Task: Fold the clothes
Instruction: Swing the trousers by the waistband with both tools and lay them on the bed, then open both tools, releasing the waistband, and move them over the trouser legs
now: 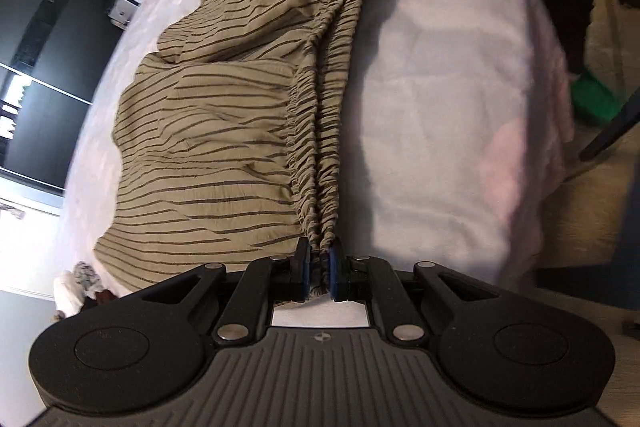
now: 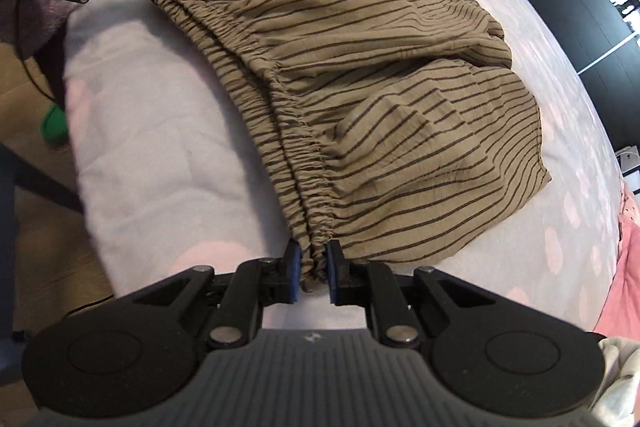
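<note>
Two grippers, left (image 1: 320, 273) and right (image 2: 313, 277), each pinch one end of the shorts' (image 1: 208, 131) gathered waistband; tan, dark-striped, rumpled on the bed (image 1: 440, 107). No legible writing.

Soft daylight fills both views, brightest at the blown-out window (image 1: 16, 227) on the far left of the left view. The striped cloth (image 1: 224, 131) stays sharp, while the bedspread (image 1: 460, 131) smears with blur toward the right. Fisheye distortion bends every edge; shadows are faint.
</note>
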`<act>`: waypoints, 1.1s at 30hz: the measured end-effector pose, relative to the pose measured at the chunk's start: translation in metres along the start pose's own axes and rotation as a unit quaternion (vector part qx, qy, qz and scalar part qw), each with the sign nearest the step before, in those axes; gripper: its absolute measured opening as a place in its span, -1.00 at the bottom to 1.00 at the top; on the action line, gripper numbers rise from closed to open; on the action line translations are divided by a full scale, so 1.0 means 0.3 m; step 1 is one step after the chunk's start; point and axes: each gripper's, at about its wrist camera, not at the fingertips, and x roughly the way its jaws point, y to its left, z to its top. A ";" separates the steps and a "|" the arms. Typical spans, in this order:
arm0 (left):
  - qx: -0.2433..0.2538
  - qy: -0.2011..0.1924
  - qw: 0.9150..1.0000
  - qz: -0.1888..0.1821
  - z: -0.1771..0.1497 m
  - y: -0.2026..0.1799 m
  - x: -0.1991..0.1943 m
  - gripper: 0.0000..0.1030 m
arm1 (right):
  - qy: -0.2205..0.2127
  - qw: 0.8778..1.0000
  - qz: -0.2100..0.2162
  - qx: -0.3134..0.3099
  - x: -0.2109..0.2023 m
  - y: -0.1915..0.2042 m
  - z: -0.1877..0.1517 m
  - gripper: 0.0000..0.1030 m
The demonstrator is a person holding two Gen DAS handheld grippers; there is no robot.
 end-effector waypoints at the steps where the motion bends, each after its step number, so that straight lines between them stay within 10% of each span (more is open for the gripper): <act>1: 0.002 0.001 1.000 -0.010 0.001 0.007 0.006 -0.88 | 0.005 1.000 0.007 -0.003 -0.016 -0.007 0.002 -0.71; 13: 0.007 0.015 0.985 -0.172 -0.012 0.062 -0.047 -0.88 | 0.095 0.982 0.154 -0.059 -0.035 -0.010 0.008 -0.70; 18: -0.046 0.021 0.979 -0.196 -0.045 0.116 -0.014 -0.85 | 0.103 0.981 0.158 -0.047 0.003 -0.032 0.001 -0.61; 24: -0.111 0.005 0.964 -0.241 -0.085 0.212 -0.077 -0.05 | 0.101 0.980 0.165 -0.038 -0.053 -0.085 -0.001 -0.17; 33: -0.269 -0.052 0.927 -0.254 -0.122 0.491 -0.122 -0.02 | 0.061 0.990 0.109 0.070 -0.171 -0.314 -0.036 0.00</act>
